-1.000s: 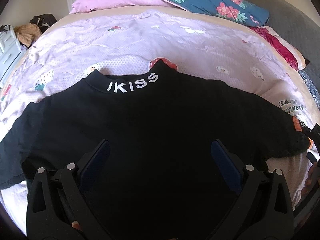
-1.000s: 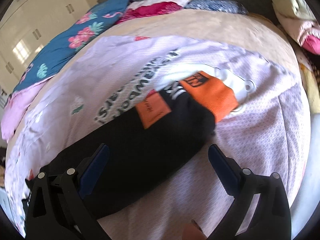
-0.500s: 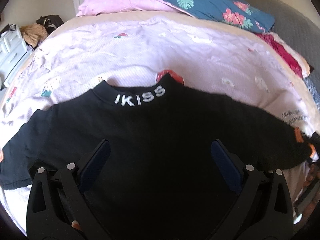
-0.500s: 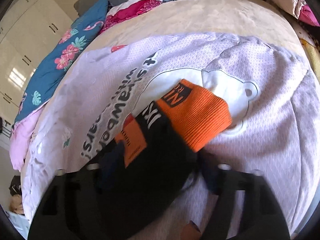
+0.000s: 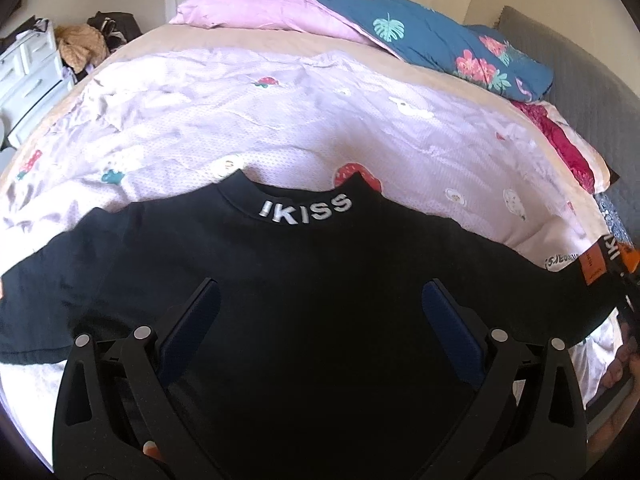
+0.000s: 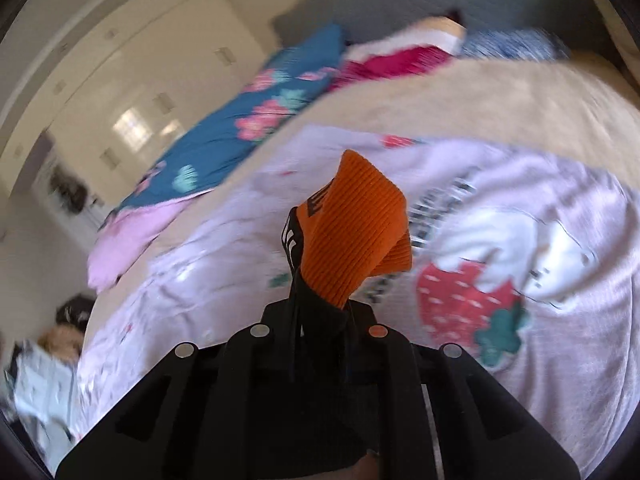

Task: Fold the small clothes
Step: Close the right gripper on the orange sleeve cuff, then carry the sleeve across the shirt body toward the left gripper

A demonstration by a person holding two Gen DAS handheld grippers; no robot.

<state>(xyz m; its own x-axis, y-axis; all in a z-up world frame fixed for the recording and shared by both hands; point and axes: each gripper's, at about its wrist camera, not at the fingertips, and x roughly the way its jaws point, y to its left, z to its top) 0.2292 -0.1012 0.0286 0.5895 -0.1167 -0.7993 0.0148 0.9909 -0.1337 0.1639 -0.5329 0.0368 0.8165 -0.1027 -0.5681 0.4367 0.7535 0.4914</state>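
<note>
A black sweater (image 5: 304, 248) with "IKISS" on its collar lies spread flat on the bed. My left gripper (image 5: 320, 300) hovers over its body, jaws wide open with nothing pinched between them. The sweater's right sleeve (image 5: 600, 280) ends in an orange ribbed cuff (image 6: 356, 224). My right gripper (image 6: 320, 316) is closing its jaws on that sleeve just below the cuff. The black fabric is pinched between the pads, and the cuff stands up above the blanket. The left sleeve (image 5: 36, 280) lies flat at the left edge.
A lilac blanket (image 5: 280, 112) with strawberry prints covers the beige bed. Pink and blue floral pillows (image 5: 400, 24) lie at the far side, beside a grey headboard (image 5: 580, 72). White drawers (image 5: 28, 76) and a clothes pile stand off the bed's left. Fingers of a hand (image 5: 624, 364) show at the right.
The right gripper went from wide open around the sleeve to pinched on it and lifted the cuff off the blanket. The left gripper rose slightly, still open.
</note>
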